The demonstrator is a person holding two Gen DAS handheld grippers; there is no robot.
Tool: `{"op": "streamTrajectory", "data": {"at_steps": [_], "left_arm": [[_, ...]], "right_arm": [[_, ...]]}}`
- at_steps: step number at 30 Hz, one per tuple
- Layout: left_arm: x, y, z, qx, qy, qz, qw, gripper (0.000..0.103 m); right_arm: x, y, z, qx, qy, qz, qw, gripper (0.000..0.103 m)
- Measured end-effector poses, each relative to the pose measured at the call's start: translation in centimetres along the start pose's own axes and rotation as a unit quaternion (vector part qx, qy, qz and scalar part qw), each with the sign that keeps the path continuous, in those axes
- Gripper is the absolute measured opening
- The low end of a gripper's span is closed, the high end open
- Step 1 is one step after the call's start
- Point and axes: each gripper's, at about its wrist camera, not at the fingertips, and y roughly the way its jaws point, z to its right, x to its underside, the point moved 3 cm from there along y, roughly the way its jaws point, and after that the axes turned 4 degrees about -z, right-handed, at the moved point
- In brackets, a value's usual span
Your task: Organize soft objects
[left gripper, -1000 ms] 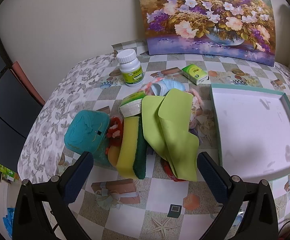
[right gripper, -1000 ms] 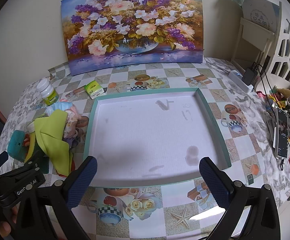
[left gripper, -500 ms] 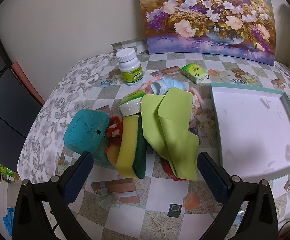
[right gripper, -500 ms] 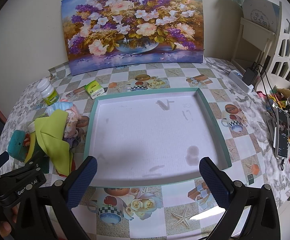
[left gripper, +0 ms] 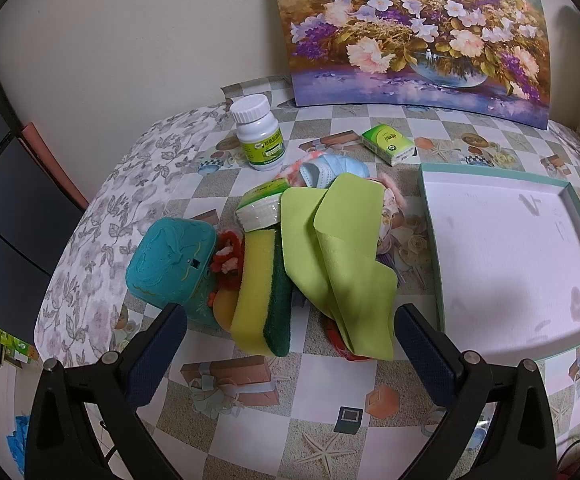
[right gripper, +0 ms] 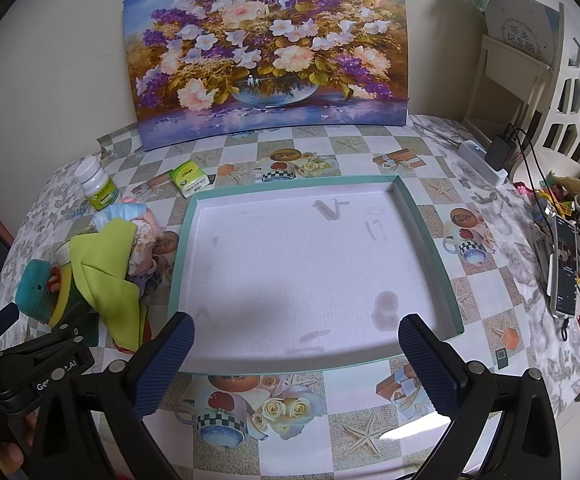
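- Left hand-held gripper (left gripper: 290,332) is spread wide with nothing between its pads, hovering just short of the pile of soft stuff on the counter (left gripper: 250,432).
- Right hand-held gripper (right gripper: 295,344) is spread wide too, also empty, parked over the near edge of the teal-rimmed tray (right gripper: 429,240).
- The tray has nothing in it, only a few smudges on the white bottom, so as far as I can tell the sorting hasn't really started.
- The pile sits just left of the tray: a yellow-and-green scrub sponge (left gripper: 264,300) standing on its edge, a lime green cloth (left gripper: 341,256) draped over the heap, a teal box (left gripper: 170,264) touching the sponge side, some red fuzzy thing (left gripper: 228,252) wedged between them, a tissue pack (left gripper: 260,208) and a light blue face mask (left gripper: 329,170) at the back.
- White pill bottle (left gripper: 260,138) and a second green tissue pack (left gripper: 387,144) stand apart from the heap, near the flower painting (left gripper: 409,32).
- My read: this is the reach for the first pick. The sponge and the cloth are nearest the left jaws.
- Next move probably needs the left one to go forward and down, straddle one item and close gently. The cloth is floppy and lies across other things, so it could drag neighbours along. The sponge looks like the easier first grab.
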Motion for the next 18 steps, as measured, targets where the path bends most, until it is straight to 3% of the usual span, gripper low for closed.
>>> {"op": "streamTrajectory", "data": {"at_steps": [18], "left_arm": [[-0.09,0.0,0.15,0.0,0.0,-0.001,1.0,0.103]], "right_arm": [[0.04,0.04,-0.02,0.0,-0.001,0.0,1.0,0.103]]}}
